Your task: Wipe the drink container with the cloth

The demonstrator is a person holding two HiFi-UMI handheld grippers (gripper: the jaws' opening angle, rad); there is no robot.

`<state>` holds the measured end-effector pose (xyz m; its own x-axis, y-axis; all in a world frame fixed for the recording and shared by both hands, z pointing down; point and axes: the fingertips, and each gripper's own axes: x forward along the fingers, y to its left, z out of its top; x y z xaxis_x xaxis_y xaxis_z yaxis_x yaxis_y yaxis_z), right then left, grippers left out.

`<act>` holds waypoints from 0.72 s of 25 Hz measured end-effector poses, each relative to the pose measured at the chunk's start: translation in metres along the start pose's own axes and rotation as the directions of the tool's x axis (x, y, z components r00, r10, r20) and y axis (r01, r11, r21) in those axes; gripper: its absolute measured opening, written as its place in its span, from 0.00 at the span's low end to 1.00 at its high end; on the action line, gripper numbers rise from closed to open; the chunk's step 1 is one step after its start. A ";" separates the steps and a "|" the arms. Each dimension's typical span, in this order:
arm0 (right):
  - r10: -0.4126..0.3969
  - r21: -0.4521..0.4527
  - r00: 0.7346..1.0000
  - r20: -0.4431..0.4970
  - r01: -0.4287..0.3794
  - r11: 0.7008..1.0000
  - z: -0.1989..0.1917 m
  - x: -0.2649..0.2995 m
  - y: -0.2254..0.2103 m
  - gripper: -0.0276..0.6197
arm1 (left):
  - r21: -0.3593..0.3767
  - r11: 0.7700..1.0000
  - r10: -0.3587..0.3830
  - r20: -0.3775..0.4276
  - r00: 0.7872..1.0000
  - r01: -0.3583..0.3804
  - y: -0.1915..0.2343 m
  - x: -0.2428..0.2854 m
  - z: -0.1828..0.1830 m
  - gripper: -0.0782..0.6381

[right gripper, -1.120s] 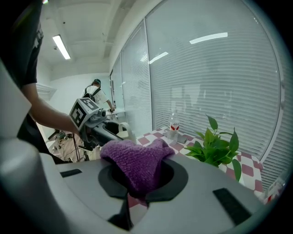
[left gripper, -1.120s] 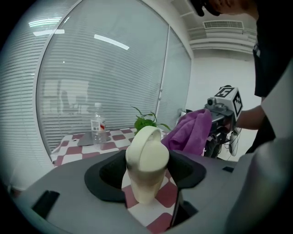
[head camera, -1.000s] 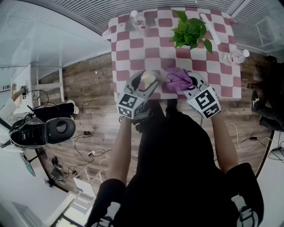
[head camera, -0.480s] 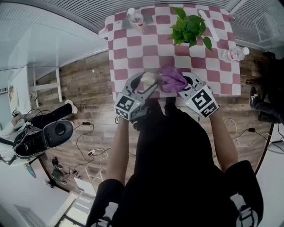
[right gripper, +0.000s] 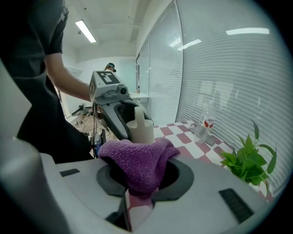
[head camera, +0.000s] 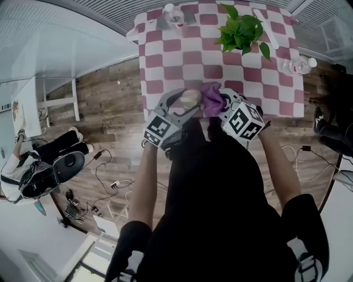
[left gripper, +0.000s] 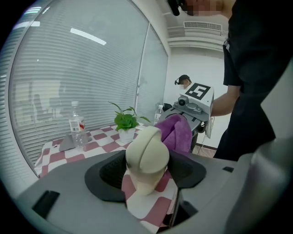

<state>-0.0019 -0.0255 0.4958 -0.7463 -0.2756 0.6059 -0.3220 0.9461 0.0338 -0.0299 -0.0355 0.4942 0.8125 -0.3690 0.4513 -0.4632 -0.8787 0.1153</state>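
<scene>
My left gripper (head camera: 186, 103) is shut on a cream drink container (head camera: 191, 98) with a domed lid, held just above the near edge of the checkered table (head camera: 182, 60). In the left gripper view the container (left gripper: 147, 157) stands upright between the dark pads. A purple cloth (head camera: 212, 97) is bunched in my right gripper (head camera: 220, 106), whose jaws have just been opening slightly with the cloth still pinched between them. The cloth (right gripper: 137, 162) hangs close beside the container (right gripper: 141, 128), and I cannot tell whether they touch.
On the table's far side stand a potted green plant (head camera: 241, 30), one water bottle (head camera: 174, 15) at the far left and another bottle (head camera: 295, 66) at the right edge. Cables and a dark bag (head camera: 52, 171) lie on the wooden floor to the left.
My right gripper has moved left and rolled, bringing the purple cloth closer to the container. The left gripper has shifted slightly right with the container.
</scene>
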 end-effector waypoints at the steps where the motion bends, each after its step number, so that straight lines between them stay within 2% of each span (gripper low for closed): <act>1: 0.012 -0.008 1.000 0.000 -0.012 1.000 0.001 0.002 0.002 0.19 | 0.009 1.000 -0.005 -0.006 1.000 0.005 -0.001 0.000 0.000 0.52; 12: 0.150 -0.114 0.988 -0.036 -0.153 0.982 0.003 0.024 0.022 0.33 | 0.092 0.995 -0.036 -0.045 0.998 0.040 -0.014 -0.006 -0.006 0.52; 18: 0.196 -0.202 0.978 -0.074 -0.207 0.957 0.000 0.038 0.026 0.40 | 0.090 0.995 -0.040 -0.039 0.998 0.043 -0.013 -0.011 -0.008 0.52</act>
<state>-0.0385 -0.0117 0.5190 -0.7498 -0.0719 0.6577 -0.0364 0.9971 0.0676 -0.0354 -0.0174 0.4954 0.8158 -0.3216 0.4806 -0.3940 -0.9175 0.0547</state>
